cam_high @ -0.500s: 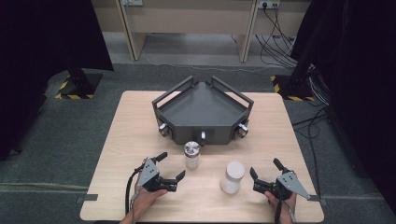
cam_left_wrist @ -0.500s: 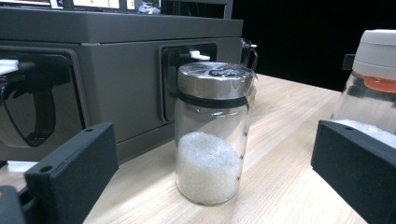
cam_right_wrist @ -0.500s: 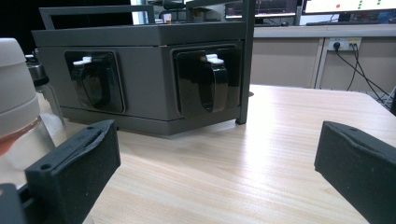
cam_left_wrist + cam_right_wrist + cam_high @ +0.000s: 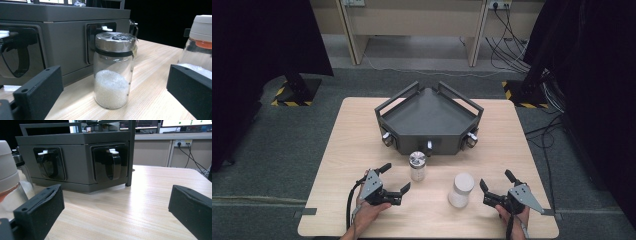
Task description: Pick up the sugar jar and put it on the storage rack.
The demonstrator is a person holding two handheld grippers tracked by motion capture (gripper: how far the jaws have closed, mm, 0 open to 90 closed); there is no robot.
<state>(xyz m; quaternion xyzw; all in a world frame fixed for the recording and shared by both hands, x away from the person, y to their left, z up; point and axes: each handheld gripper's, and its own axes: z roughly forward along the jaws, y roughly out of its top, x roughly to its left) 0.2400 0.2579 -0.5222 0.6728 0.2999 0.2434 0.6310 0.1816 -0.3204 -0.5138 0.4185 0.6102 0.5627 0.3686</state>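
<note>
A glass jar with a silver lid [image 4: 417, 165] [image 4: 113, 70] stands upright on the table, partly full of white granules. To its right stands a second jar with a white lid [image 4: 461, 189] [image 4: 200, 46] [image 4: 8, 182]. My left gripper [image 4: 393, 179] [image 4: 112, 92] rests low at the front left, open, with the silver-lidded jar a little ahead between the lines of its jaws and apart from them. At the front right my right gripper [image 4: 498, 183] [image 4: 115, 212] is open, and the white-lidded jar is just to its left.
A dark grey three-sided tray [image 4: 412, 117] [image 4: 75, 138] with handles and clamps on its faces sits at the table's middle back. Bare wood lies ahead of my right gripper. Cables and desk legs stand on the floor beyond the table.
</note>
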